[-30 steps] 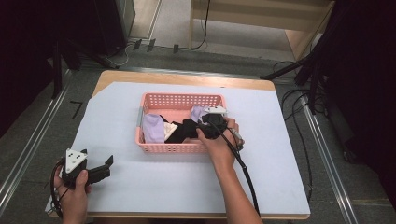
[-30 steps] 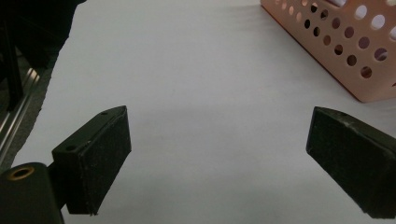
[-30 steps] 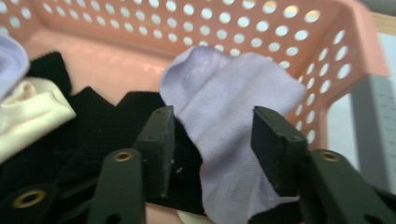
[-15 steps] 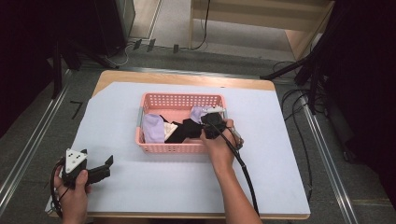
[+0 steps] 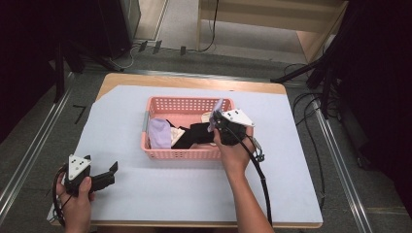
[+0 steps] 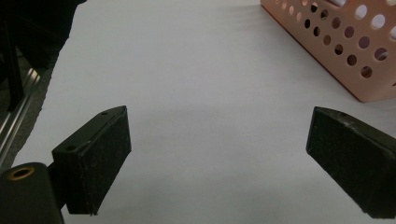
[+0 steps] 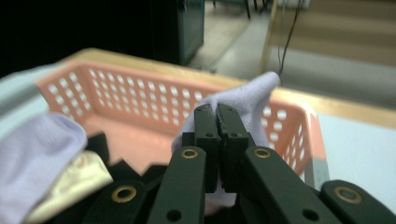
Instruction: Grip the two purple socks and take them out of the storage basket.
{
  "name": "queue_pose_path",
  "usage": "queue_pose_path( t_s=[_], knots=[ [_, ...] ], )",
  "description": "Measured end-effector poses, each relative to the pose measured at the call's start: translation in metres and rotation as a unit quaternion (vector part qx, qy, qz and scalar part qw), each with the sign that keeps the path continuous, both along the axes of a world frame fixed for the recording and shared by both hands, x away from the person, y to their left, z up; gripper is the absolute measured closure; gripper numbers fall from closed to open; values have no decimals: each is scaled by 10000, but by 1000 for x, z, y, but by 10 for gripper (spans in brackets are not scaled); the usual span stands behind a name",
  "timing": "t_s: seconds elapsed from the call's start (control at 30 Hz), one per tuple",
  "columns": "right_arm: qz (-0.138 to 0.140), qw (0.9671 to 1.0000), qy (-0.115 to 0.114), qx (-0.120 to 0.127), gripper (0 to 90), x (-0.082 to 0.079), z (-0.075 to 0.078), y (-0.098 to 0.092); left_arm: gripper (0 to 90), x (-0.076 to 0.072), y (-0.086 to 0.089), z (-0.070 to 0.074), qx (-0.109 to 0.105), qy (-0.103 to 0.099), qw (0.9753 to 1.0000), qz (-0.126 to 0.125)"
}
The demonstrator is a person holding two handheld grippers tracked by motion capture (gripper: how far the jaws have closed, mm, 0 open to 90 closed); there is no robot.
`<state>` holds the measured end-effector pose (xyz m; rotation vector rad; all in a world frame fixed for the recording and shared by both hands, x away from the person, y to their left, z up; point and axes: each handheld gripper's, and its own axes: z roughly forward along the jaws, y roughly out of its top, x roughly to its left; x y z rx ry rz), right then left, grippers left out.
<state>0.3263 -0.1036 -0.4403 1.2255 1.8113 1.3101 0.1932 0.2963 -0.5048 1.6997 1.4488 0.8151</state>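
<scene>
A: From the high view, what's new? 
B: The right gripper (image 5: 214,127) now has a pale lilac cloth (image 5: 217,108) lifted above the far right corner of the pink basket (image 5: 182,154); a second ago that cloth lay lower among the clothes. The left gripper (image 5: 109,174) has stayed put near the table's (image 5: 291,184) front left corner.

A: And the left gripper view? 
B: Its jaws stand wide apart over bare table, holding nothing, the basket (image 6: 345,56) off to one side.

A: The right gripper view? 
B: The jaws are pinched tight on a fold of the cloth (image 7: 247,100), held above the basket (image 7: 140,93). I'd judge the pick has succeeded and the cloth can come out.
</scene>
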Motion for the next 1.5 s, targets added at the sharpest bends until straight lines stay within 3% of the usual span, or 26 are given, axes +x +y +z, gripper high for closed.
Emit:
queue_pose_path(
  t_s=[0.17,0.27,0.43,0.8,1.07,1.3,1.5],
  knots=[
    [218,9975,-632,211,891,-8,8,-2,74,0,0,0,2,3,10000,1],
    [235,9952,-880,362,892,-10,13,-4,74,0,0,0,-1,2,10000,0],
    [115,9913,-1147,639,891,-12,22,-14,74,0,0,0,-1,-10,10000,0],
    [-422,9834,-1530,883,891,-17,37,-51,74,0,0,0,9,-32,10000,-1],
    [-878,9815,-1475,843,891,-20,31,-86,73,0,0,0,22,-16,10000,-4],
    [-1225,9835,-1127,710,891,-23,2,-111,74,0,0,0,33,-6,10000,-11],
    [-1526,9829,-800,644,891,-25,-22,-131,74,0,0,0,17,-13,10000,-3]
  ],
)
